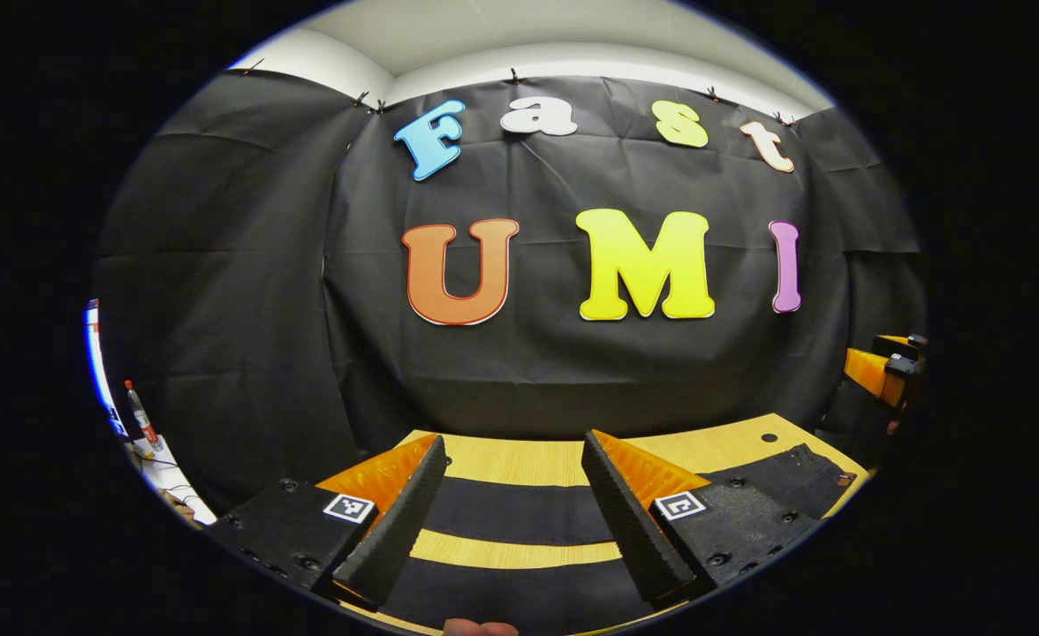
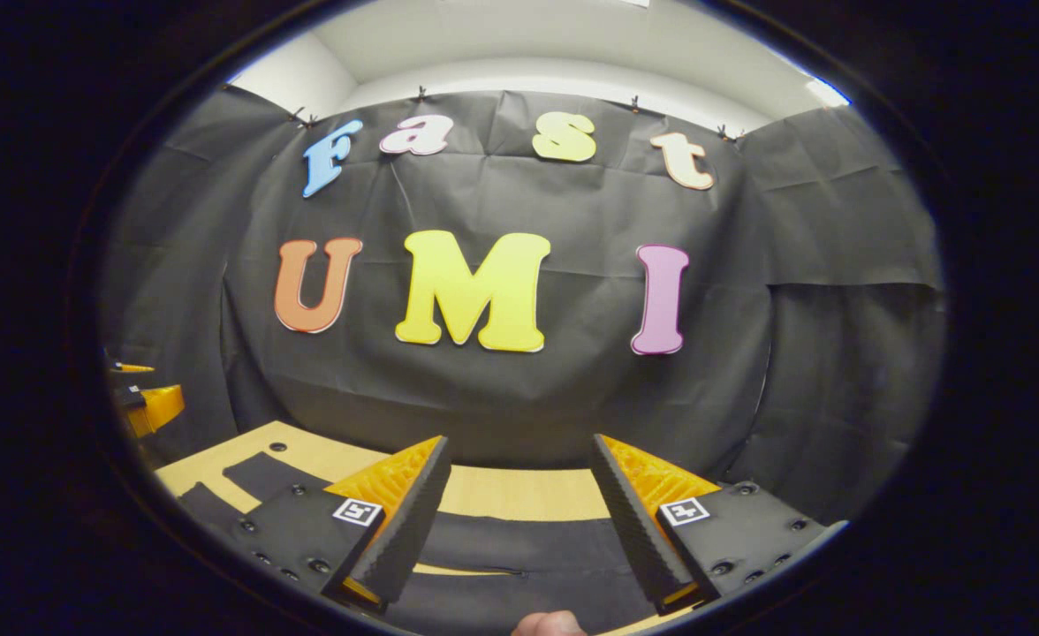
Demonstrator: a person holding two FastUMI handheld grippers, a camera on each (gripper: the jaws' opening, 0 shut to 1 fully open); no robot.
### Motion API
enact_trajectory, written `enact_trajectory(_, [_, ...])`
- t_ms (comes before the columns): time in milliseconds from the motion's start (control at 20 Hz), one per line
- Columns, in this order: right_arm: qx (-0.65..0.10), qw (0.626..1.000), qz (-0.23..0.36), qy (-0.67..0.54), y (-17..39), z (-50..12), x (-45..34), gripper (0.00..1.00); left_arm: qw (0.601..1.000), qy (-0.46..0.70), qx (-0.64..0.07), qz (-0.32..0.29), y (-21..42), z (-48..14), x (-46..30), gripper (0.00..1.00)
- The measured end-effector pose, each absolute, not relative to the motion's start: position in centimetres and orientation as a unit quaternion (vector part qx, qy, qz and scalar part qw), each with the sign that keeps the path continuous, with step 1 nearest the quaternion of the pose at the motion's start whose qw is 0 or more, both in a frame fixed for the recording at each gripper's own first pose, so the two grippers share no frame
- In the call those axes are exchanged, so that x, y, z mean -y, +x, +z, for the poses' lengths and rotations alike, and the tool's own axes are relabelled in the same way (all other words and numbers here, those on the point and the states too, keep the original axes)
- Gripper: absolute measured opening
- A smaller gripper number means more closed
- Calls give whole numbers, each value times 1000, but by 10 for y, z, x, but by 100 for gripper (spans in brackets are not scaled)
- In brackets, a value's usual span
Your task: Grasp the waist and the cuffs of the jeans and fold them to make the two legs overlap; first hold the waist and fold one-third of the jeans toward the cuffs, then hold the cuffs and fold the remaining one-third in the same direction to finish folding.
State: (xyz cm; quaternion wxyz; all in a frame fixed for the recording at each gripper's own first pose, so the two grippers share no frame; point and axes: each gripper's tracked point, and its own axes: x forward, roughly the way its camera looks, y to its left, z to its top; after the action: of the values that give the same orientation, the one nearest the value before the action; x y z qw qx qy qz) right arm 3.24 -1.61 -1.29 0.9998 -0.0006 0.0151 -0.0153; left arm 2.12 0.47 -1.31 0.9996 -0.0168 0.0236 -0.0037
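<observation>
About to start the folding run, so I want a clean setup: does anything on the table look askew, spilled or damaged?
Nothing stands out. The dark jeans lie flat on the wooden table, legs apart with a strip of tabletop between them. Both the left gripper and the right gripper hang open above the cloth, touching nothing.

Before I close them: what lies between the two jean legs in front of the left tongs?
In the left gripper view, a bare strip of the wooden table separates the two dark legs of the jeans, seen between the open left tongs.
</observation>
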Motion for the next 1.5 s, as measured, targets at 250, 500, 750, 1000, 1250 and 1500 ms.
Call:
enact_trajectory(250, [-22, 999, -23, 0, 37, -19, 23, 97, 999, -19, -31, -8, 26, -18, -3, 99])
enact_trajectory(500, [-34, 999, -35, 4, 40, -30, 40, 96, 999, -22, -45, -1, 26, -28, -8, 94])
enact_trajectory(750, [-66, 996, -55, 20, 40, -53, 83, 97, 997, -33, -74, 19, 22, -47, -24, 99])
enact_trajectory(1000, [-142, 980, -136, 35, 26, -116, 198, 97, 982, -67, -157, 81, -4, -107, -75, 99])
enact_trajectory(1250, [-225, 953, -182, 93, -2, -175, 291, 98, 947, -126, -255, 151, -51, -175, -123, 99])
enact_trajectory(1500, [-319, 898, -181, 244, -18, -242, 313, 100, 865, -312, -340, 196, -91, -245, -119, 100])
